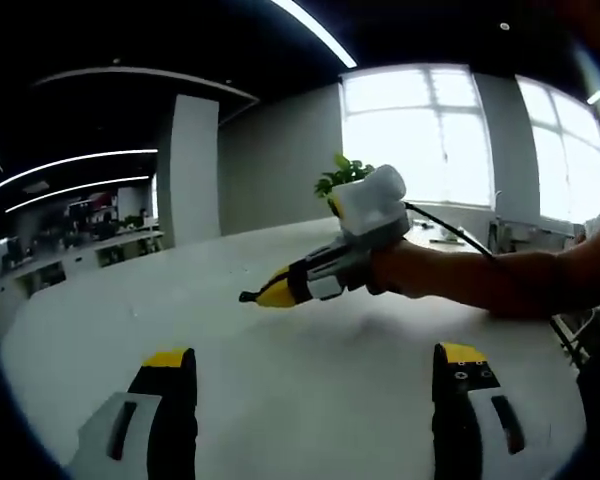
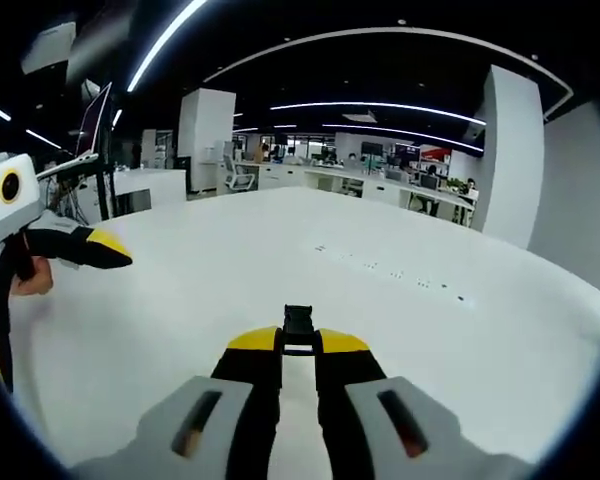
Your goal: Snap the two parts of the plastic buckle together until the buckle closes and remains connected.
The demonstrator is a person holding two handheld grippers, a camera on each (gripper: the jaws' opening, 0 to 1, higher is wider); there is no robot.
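In the right gripper view, the right gripper (image 2: pixel 299 345) has its yellow-tipped jaws drawn close together around a small black buckle part (image 2: pixel 298 328), which sticks out past the tips above the white table (image 2: pixel 400 330). The piece looks dark and blocky, with a squared top and a pale slot or gap low on its body; it is too small to say which half of the buckle it is. The same gripper appears in the left gripper view (image 1: pixel 252 296), held by a person's hand (image 1: pixel 405 272) over the middle of the table, with a tiny dark bit at its yellow tip that is probably the same part. The left gripper (image 1: pixel 315 372) has its two jaws spread wide apart with nothing between them, only bare tabletop ahead. In the right gripper view it comes in at the left edge (image 2: pixel 115 256), one black, yellow-banded jaw pointing inward over the table, well apart from the buckle part. A green plant (image 1: pixel 342 174) stands beyond the hand, near bright windows (image 1: pixel 435 135).
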